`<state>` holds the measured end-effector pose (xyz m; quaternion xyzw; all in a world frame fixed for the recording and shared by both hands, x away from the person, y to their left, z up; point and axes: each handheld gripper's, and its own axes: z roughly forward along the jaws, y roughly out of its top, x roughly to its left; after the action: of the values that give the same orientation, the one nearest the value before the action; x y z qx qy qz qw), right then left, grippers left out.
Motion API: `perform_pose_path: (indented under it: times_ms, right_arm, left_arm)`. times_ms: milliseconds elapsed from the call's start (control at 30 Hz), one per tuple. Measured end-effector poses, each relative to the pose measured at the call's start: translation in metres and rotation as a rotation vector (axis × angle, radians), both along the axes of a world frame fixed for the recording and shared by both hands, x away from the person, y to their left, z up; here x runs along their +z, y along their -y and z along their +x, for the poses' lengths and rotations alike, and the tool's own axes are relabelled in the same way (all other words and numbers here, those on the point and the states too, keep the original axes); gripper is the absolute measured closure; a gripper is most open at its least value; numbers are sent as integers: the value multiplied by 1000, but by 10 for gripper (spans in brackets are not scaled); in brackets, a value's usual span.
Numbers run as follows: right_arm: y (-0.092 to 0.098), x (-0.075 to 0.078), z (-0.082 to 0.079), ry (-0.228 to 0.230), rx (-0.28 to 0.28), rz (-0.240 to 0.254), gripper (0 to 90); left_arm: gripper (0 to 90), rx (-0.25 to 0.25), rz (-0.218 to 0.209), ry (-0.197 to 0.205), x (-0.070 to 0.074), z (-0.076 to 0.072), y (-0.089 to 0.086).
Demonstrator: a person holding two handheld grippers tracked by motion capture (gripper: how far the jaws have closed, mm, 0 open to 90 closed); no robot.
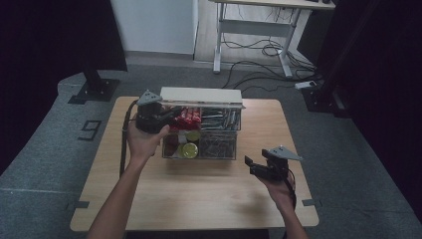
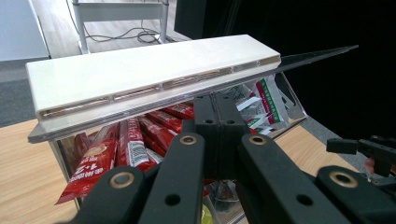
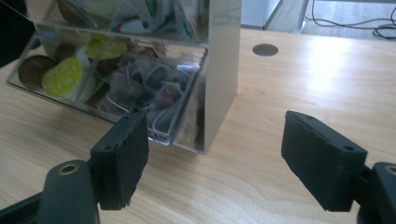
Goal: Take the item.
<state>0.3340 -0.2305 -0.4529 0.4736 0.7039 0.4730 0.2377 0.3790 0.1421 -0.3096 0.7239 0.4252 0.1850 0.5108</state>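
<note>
Wooden table (image 1: 199, 189) is being viewed from above, with a clear organizer box (image 1: 201, 130) standing near its far edge. The box is being topped by a white lid (image 1: 201, 95), which is being held raised over its upper compartments. Red sachets (image 1: 188, 118) are lying in the upper left compartment, and pale packets (image 1: 220, 119) in the upper right. Lower down, round pods (image 1: 189, 148) with green and dark tops are being kept on the left, and tea bags (image 1: 218, 145) on the right.

The left gripper (image 1: 166, 115) is being held at the box's left side, over the red sachets. In the left gripper view its black jaws are pressed together, with nothing seen clamped between them, just beneath the lid (image 2: 154, 77) and above the sachets (image 2: 126, 149).

The right gripper (image 1: 254, 167) is being held above the bare table to the right of the box, well apart from it. In the right gripper view its jaws are standing wide apart, with nothing between them. The lower tilting bin (image 3: 140, 84) of the box is being seen ahead of them, tipped outward, with the tea bags (image 3: 154, 88) and pods (image 3: 63, 74) inside. A round hole (image 3: 265, 49) in the tabletop is showing farther off.
</note>
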Motion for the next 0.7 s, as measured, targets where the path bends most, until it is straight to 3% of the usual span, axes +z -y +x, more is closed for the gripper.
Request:
perform_pose_path:
  times_ms: [700]
  right_arm:
    - [-13, 43, 1, 74, 63, 28, 327]
  left_arm:
    - [900, -2, 4, -4, 1, 0, 0]
